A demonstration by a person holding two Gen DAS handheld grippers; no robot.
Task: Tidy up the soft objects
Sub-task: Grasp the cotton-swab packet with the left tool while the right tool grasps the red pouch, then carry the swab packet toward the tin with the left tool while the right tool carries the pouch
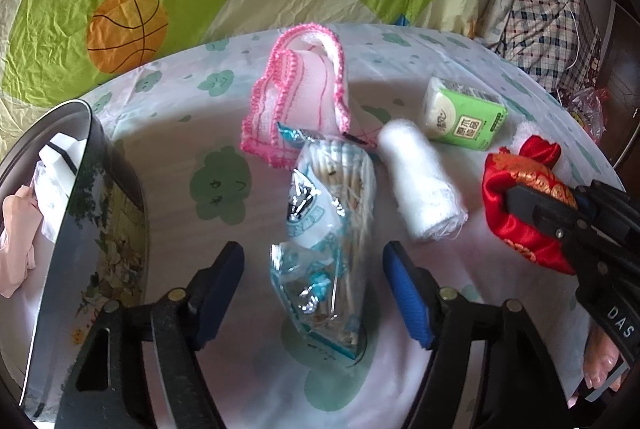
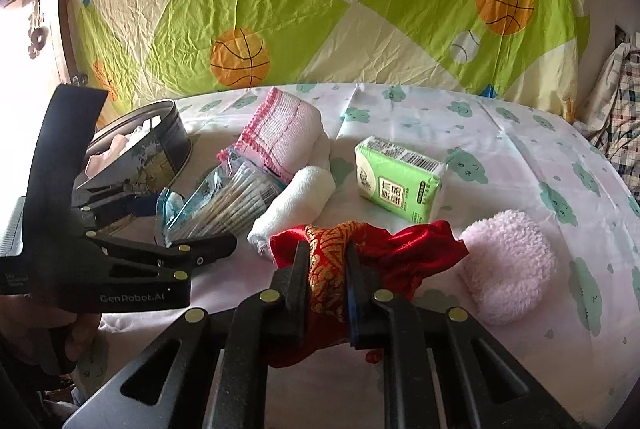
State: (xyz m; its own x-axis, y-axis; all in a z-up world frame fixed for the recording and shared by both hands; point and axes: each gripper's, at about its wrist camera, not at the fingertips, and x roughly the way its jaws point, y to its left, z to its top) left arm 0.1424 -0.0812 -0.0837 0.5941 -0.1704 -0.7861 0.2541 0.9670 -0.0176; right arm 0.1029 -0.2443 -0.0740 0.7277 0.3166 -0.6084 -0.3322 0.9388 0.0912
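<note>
The right tool (image 2: pixel 327 285) was clamped on the red brocade pouch (image 2: pixel 368 241), its soft cloth bunched between the jaws; a mid-body hold appeared secure. The left tool (image 1: pixel 314 293) stood half-wide around the cotton-swab packet (image 1: pixel 328 213), pads apart from its slippery, crinkly film. The tin (image 1: pixel 80 197) lay left of it.

On the table (image 2: pixel 500 133), my tin (image 2: pixel 160 145) sits far left; the swab packet (image 1: pixel 328 229) lies before the folded cloth (image 2: pixel 280 133), the rolled towel (image 2: pixel 292 205) beside it, the tissue pack (image 2: pixel 400 181) behind my pouch (image 2: pixel 400 249).
</note>
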